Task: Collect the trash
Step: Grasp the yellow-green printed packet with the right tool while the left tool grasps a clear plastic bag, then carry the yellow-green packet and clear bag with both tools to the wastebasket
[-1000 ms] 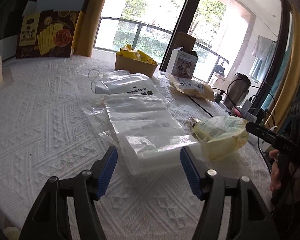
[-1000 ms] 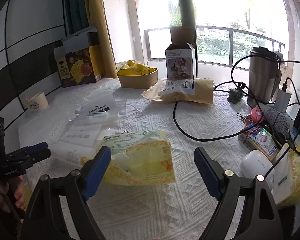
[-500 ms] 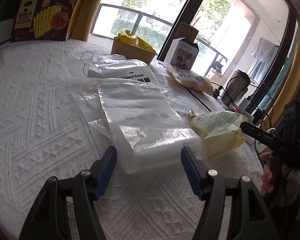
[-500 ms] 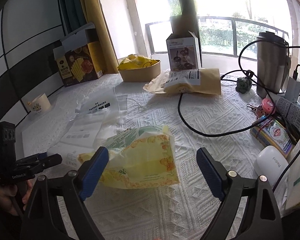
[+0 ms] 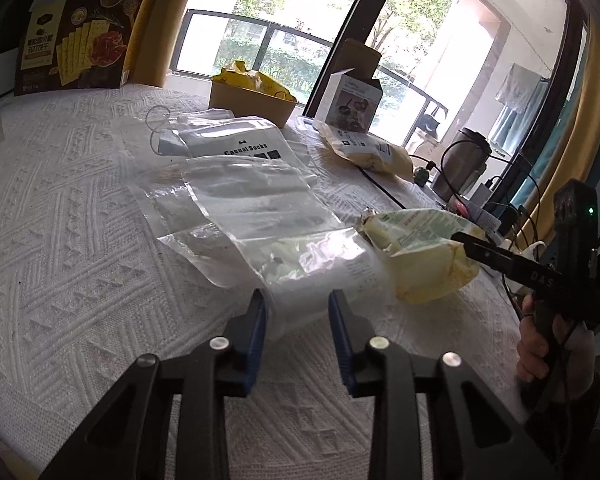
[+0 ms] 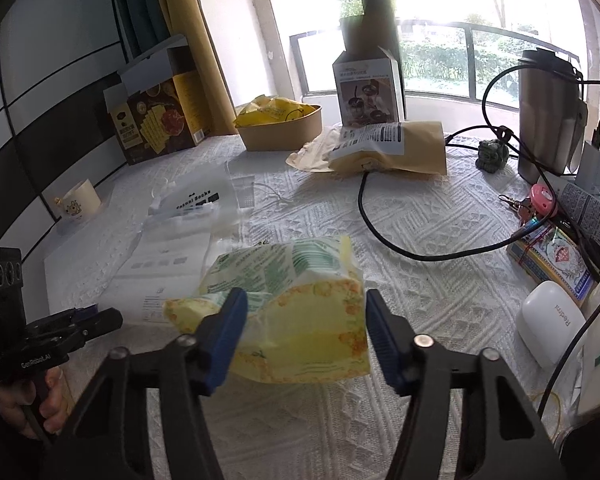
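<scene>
Trash lies low in both frames. Your left gripper [image 5: 296, 320] is closing around the near edge of the clear plastic bag [image 5: 268, 220], pads not squeezing yet. Your right gripper [image 6: 302, 332] is closing around the yellow snack bag [image 6: 292, 308], its pads not yet squeezing it.
</scene>
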A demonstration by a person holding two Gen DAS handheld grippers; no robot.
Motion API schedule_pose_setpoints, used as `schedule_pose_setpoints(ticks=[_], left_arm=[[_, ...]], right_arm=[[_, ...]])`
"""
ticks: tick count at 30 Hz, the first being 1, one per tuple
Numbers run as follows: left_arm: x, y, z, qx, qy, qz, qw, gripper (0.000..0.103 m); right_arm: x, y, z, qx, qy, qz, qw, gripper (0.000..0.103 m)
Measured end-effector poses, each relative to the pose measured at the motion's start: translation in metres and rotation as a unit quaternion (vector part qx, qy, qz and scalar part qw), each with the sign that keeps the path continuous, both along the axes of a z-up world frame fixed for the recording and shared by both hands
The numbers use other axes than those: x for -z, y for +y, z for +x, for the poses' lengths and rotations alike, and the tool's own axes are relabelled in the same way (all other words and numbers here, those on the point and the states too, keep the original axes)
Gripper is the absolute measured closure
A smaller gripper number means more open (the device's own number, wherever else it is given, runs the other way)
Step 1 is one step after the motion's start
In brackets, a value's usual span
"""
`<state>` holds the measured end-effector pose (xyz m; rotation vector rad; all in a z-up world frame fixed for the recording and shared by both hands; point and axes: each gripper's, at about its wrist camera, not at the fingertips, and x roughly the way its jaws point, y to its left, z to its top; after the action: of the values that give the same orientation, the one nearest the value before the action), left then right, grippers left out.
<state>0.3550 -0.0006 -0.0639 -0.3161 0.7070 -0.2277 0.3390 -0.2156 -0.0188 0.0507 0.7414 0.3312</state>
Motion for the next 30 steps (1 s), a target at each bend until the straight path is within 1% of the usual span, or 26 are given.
schedule_pose_setpoints(ticks=[2,3,4,5,10,11,12,14,17,20,25,30], left_arm=[[-0.004,0.000,-0.003,0.000,-0.009,-0.004,1.0000,0.075],[-0.006,0.000,-0.003,0.001,-0.012,-0.006,0.9999,0.074],[-0.008,-0.001,-0.002,0.002,-0.016,-0.006,0.9999,0.074],[-0.009,-0.002,-0.001,0.001,-0.021,-0.006,0.9998,0.074],[-0.008,-0.005,0.011,0.005,-0.019,-0.001,0.9998,0.075],[-0.008,-0.007,0.012,0.007,-0.023,0.002,0.9997,0.075],[-0.009,-0.009,0.012,0.012,-0.025,0.006,0.9996,0.084],[-0.008,-0.012,0.013,0.021,-0.026,0.009,0.9994,0.093],[-0.010,-0.017,0.009,0.027,-0.032,0.012,0.9990,0.100],[-0.017,-0.020,0.001,0.027,-0.045,0.022,0.9984,0.102],[-0.036,-0.022,-0.019,0.022,-0.070,0.037,0.9966,0.103],[-0.059,-0.024,-0.048,0.018,-0.107,0.068,0.9918,0.103]], right_arm=[[0.000,0.001,-0.001,-0.003,-0.001,0.000,1.000,0.061],[0.000,0.001,-0.001,-0.005,-0.001,0.001,1.000,0.064],[0.000,0.001,-0.001,-0.007,-0.001,0.001,1.000,0.073],[0.000,0.003,-0.001,-0.010,0.000,0.001,1.000,0.078],[0.000,0.005,-0.002,-0.022,0.001,0.003,1.000,0.088],[0.000,0.005,-0.002,-0.023,-0.001,0.004,1.000,0.089],[0.000,0.005,-0.002,-0.025,-0.002,0.004,1.000,0.089],[-0.001,0.006,-0.004,-0.031,-0.005,0.008,0.999,0.092],[-0.003,0.010,-0.008,-0.041,-0.017,0.004,0.999,0.095],[-0.009,0.012,-0.017,-0.044,-0.040,-0.003,0.998,0.098],[-0.015,0.013,-0.035,-0.047,-0.058,-0.009,0.997,0.099],[-0.031,0.013,-0.058,-0.044,-0.084,-0.017,0.995,0.099]])
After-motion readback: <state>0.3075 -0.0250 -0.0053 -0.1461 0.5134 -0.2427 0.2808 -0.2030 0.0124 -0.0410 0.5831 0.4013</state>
